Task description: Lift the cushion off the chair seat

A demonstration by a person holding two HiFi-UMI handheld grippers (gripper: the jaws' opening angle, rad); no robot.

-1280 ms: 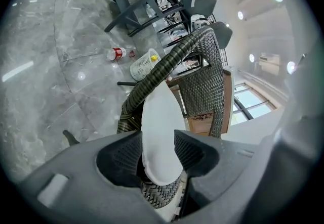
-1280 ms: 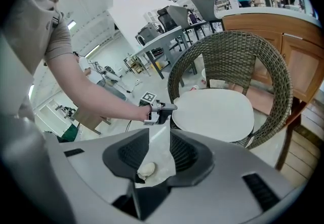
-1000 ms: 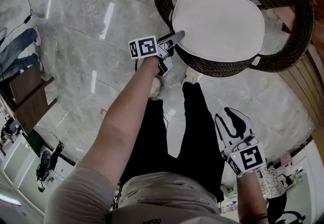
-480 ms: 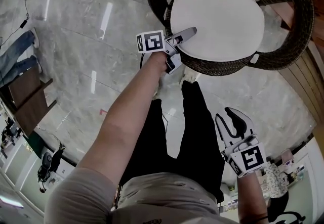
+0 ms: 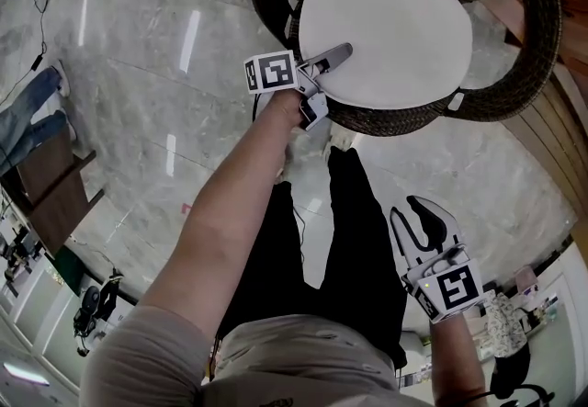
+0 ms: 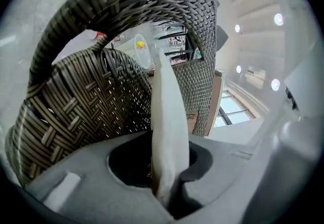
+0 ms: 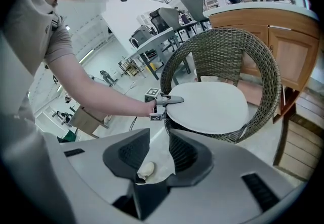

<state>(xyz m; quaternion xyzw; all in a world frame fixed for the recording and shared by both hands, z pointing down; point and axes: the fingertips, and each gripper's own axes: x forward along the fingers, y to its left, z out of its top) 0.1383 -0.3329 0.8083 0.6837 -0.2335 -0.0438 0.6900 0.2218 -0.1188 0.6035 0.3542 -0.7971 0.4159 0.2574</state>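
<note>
A white round cushion [image 5: 386, 33] lies on the seat of a dark wicker chair [image 5: 514, 74]. My left gripper [image 5: 335, 56] reaches over the cushion's near-left rim, with its upper finger lying on top. In the left gripper view the cushion's edge [image 6: 167, 117] stands between the jaws, which are closing and pinch it at their base [image 6: 164, 187], with the wicker back [image 6: 76, 101] behind. My right gripper [image 5: 418, 217] hangs low by my right leg, jaws wide apart and holding nothing. Its view shows the cushion [image 7: 207, 106], the chair [image 7: 263, 81] and the left gripper [image 7: 174, 99] from a distance.
Polished marble floor [image 5: 138, 74] surrounds the chair. A wooden counter [image 7: 283, 41] stands right behind it. My legs in black trousers [image 5: 358, 212] stand just in front of the seat. A low wooden bench [image 5: 50, 185] sits at far left; desks and people fill the background.
My left gripper has slid from the cushion's rim further over its near-left edge. The right gripper has stayed where it was.
</note>
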